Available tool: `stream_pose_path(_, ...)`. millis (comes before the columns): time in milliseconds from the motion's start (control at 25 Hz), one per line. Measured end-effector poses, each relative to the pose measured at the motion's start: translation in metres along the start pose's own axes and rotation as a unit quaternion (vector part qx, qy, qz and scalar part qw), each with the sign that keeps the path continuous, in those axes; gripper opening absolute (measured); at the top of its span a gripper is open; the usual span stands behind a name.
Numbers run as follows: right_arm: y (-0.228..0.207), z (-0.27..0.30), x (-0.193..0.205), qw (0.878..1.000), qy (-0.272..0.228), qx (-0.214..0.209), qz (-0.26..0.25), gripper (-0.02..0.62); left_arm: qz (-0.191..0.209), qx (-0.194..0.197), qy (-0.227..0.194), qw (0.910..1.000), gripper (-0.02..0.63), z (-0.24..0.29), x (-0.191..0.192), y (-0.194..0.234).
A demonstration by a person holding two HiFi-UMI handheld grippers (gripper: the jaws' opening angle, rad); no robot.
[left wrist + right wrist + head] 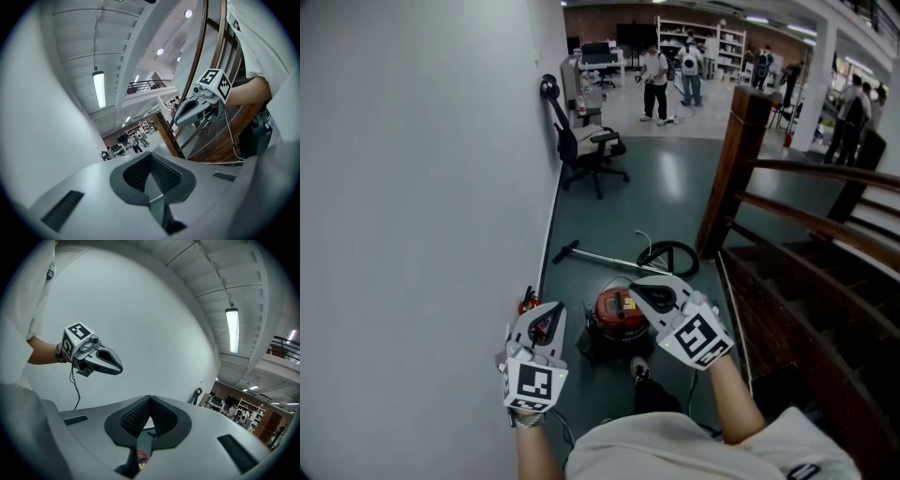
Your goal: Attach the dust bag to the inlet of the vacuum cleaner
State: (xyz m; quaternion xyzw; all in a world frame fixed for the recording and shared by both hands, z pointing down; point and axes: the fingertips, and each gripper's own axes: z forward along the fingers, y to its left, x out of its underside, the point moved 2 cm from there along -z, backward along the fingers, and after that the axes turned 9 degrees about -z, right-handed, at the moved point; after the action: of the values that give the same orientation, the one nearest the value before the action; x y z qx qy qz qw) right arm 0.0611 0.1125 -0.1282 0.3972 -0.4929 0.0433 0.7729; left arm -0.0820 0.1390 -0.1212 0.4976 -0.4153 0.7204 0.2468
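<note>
We hold both grippers over the red vacuum cleaner (617, 312), which stands on the dark floor (666, 187). The left gripper (553, 314) is to its left and the right gripper (639, 287) at its right edge. Both pairs of fingers (133, 174) are clenched together, empty. The hose (670, 255) and wand (600, 258) lie just beyond the vacuum cleaner.

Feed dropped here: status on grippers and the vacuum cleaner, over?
Left gripper and right gripper shut, empty. Vacuum cleaner on floor below, untouched. No dust bag in view. Nothing in the way.
</note>
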Motion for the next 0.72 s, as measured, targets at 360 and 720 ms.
stream_pose_path(360, 0.0029, 0.0036, 0.0063, 1.000, 0.009, -0.001, -0.003, 0.028, 0.001, 0.001, 0.002, 1.0000, 0.002, -0.0016, 0.0041, 0.0004)
stream_pose_path(720, 0.0042, 0.0085, 0.0082, 1.000, 0.015, -0.008, -0.009, 0.028, 0.005, 0.010, 0.009, 0.9999, 0.002, -0.0011, 0.0060, -0.0001)
